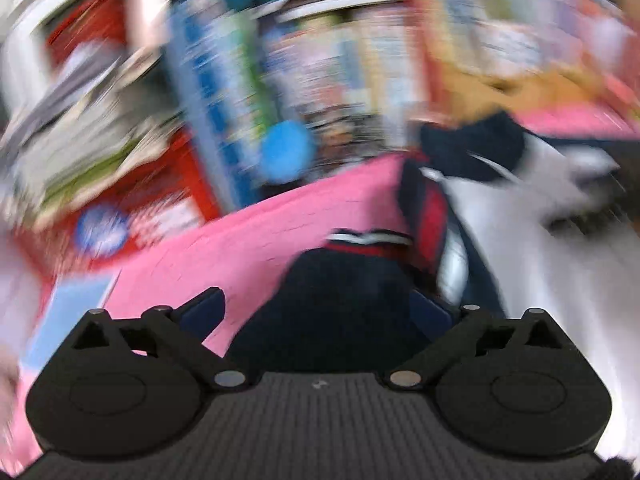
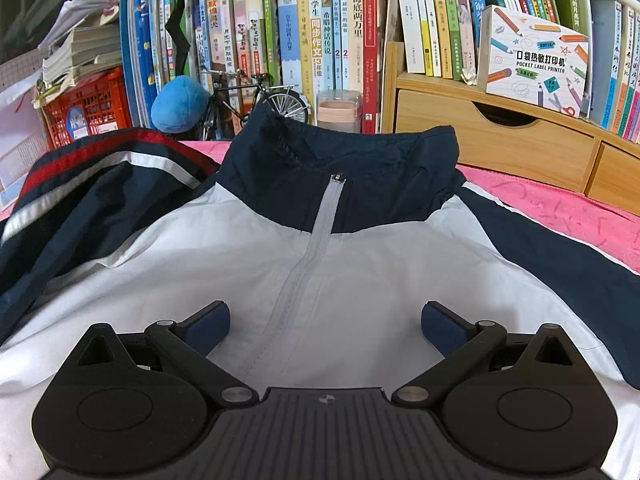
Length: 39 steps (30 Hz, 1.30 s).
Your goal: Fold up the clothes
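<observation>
With both my left claw (image 1: pixel 320 320) and right claw (image 2: pixel 325 326) wide and empty, the jacket (image 2: pixel 340 280) looks light, limp, slippery; I'd pinch its sleeve (image 2: pixel 100 184) cuff.

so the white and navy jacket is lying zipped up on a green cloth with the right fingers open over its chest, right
Not quite: the cloth under the jacket is pink, not green, as the right wrist view shows. The rest holds: the jacket lies front up with its zipper closed, and the right gripper has its fingers spread open over the white chest panel.
</observation>
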Each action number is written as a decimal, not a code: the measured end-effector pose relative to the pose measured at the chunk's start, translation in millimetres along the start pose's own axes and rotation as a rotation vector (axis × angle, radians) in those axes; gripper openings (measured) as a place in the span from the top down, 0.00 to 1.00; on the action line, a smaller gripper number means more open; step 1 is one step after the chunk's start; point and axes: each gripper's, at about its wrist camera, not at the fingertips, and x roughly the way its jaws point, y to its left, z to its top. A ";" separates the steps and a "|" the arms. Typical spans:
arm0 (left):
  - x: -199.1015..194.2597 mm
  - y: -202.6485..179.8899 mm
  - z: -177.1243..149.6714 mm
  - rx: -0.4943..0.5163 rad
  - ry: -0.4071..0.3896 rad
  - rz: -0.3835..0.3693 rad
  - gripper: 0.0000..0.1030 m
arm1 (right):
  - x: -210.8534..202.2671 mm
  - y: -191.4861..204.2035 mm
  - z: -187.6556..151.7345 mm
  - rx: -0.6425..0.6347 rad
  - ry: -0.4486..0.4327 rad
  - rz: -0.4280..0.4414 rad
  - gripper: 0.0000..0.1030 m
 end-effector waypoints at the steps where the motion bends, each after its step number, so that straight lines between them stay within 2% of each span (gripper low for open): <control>1: 6.2 -1.7 2.8 -0.021 0.015 -0.015 0.03 | 0.1 -0.2 -0.1 0.000 0.000 0.000 0.00; 2: 12.8 -6.6 4.8 -0.013 0.029 -0.025 0.03 | 0.2 -0.3 -0.2 0.000 0.000 0.000 0.00; 3: 19.4 -17.4 3.5 0.035 0.048 -0.014 0.03 | 0.2 -0.5 -0.2 0.000 0.000 0.000 0.00; 5: 32.5 -44.3 -3.2 0.161 0.096 0.037 0.03 | 0.3 -0.4 -0.2 0.000 0.000 0.000 0.00; 6: 33.6 -54.5 -6.2 0.213 0.090 0.061 0.05 | 0.3 -0.4 -0.2 0.000 0.000 0.000 0.00; 8: 28.2 -65.7 -9.9 0.278 0.052 0.081 0.20 | 0.2 -0.3 -0.2 0.001 0.000 -0.001 0.00; 10: 25.1 -64.8 -10.1 0.292 0.064 0.057 0.56 | 0.2 -0.1 -0.2 0.001 0.000 -0.001 0.00; 11: 24.9 -63.3 -11.9 0.303 0.074 0.070 0.64 | 0.2 0.0 -0.2 0.002 0.000 -0.002 0.00; 12: 25.0 -60.2 -13.3 0.312 0.084 0.095 0.77 | 0.1 0.0 -0.2 0.002 0.000 -0.002 0.00; 13: 25.3 -55.8 -14.4 0.319 0.093 0.131 0.84 | 0.1 -0.1 -0.2 0.002 0.000 -0.002 0.00; 14: 27.0 -50.3 -14.4 0.310 0.102 0.160 0.86 | 0.0 -0.1 -0.3 0.002 0.000 -0.002 0.00; 16: 27.0 -26.8 -8.6 0.224 0.109 0.223 0.91 | 0.0 0.0 -0.3 0.003 -0.001 -0.002 0.00; 18: 23.9 2.3 -0.8 0.120 0.104 0.298 0.91 | 0.0 0.1 -0.4 0.003 -0.001 -0.003 0.00; 22: 5.9 75.3 14.1 -0.130 0.031 0.500 0.91 | 0.0 0.4 -0.6 0.004 -0.001 -0.004 0.00; 24: -3.9 113.2 14.7 -0.296 0.012 0.572 0.91 | 0.0 0.5 -0.6 0.004 -0.001 -0.004 0.00; 27: -12.3 158.0 -1.0 -0.513 0.034 0.586 0.91 | 0.0 0.6 -0.6 0.004 -0.001 -0.004 0.00; 30: -9.9 168.6 -18.3 -0.514 0.081 0.601 0.90 | 0.0 0.7 -0.4 0.005 -0.001 -0.004 0.00; 32: -5.0 169.2 -26.8 -0.509 0.108 0.592 0.79 | -0.2 0.6 -0.4 0.005 -0.001 -0.004 0.00; 33: -2.1 169.9 -30.7 -0.510 0.121 0.583 0.67 | -0.2 0.6 -0.3 0.004 -0.001 -0.004 0.00; 34: 0.5 171.1 -34.2 -0.526 0.129 0.561 0.46 | -0.2 0.6 -0.3 0.004 -0.001 -0.004 0.00; 35: 3.7 173.4 -37.3 -0.557 0.129 0.528 0.30 | -0.2 0.6 -0.3 0.004 -0.001 -0.004 0.00; 36: 7.2 176.3 -40.3 -0.589 0.127 0.493 0.09 | -0.2 0.6 -0.3 0.004 -0.001 -0.004 0.00; 38: 17.9 180.4 -44.7 -0.630 0.124 0.447 0.07 | -0.2 0.6 -0.3 0.004 -0.001 -0.005 0.00; 39: 23.4 176.7 -47.0 -0.639 0.129 0.442 0.14 | -0.2 0.6 -0.3 0.004 -0.001 -0.005 0.00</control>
